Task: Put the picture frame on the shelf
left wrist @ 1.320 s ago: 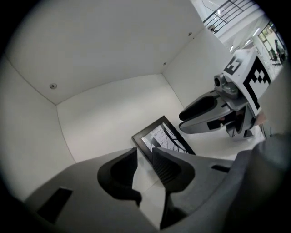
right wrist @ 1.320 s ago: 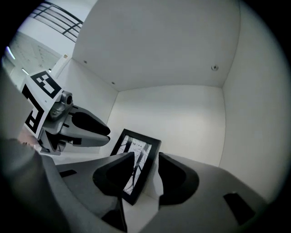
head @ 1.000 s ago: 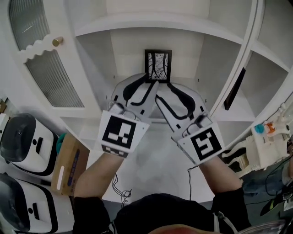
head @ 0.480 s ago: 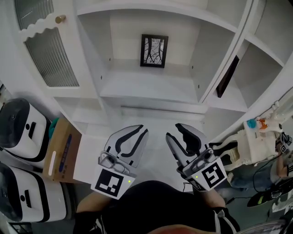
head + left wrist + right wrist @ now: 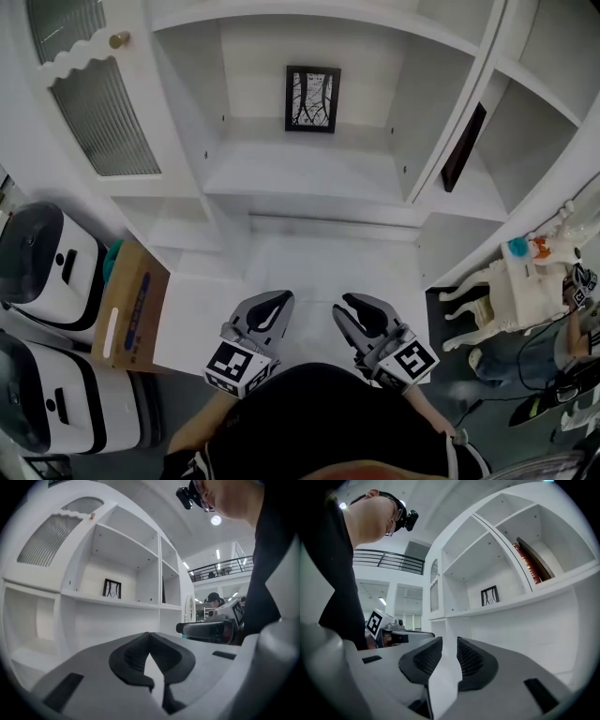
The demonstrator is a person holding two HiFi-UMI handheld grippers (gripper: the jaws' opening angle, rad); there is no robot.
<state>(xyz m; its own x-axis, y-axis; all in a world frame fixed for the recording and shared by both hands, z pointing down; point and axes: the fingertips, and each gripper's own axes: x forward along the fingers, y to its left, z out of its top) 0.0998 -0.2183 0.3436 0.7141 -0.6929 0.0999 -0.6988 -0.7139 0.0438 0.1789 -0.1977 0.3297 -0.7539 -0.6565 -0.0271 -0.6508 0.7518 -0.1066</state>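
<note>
Frame (image 5: 312,98) stands upright at back of shelf (image 5: 300,173). Well below shelf we hold left gripper (image 5: 272,302), jaws together, empty; right gripper (image 5: 359,307), jaws just closing, narrow gap, nothing between. Frame likely light, stiff, glass fragile: grip side edges

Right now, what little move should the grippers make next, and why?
Probably just finish shutting the right gripper and rest. Its jaws have just been closing with nothing between them. The left gripper is shut and empty. The picture frame already stands upright at the back of the shelf, well clear of both, so the job looks done.
</note>
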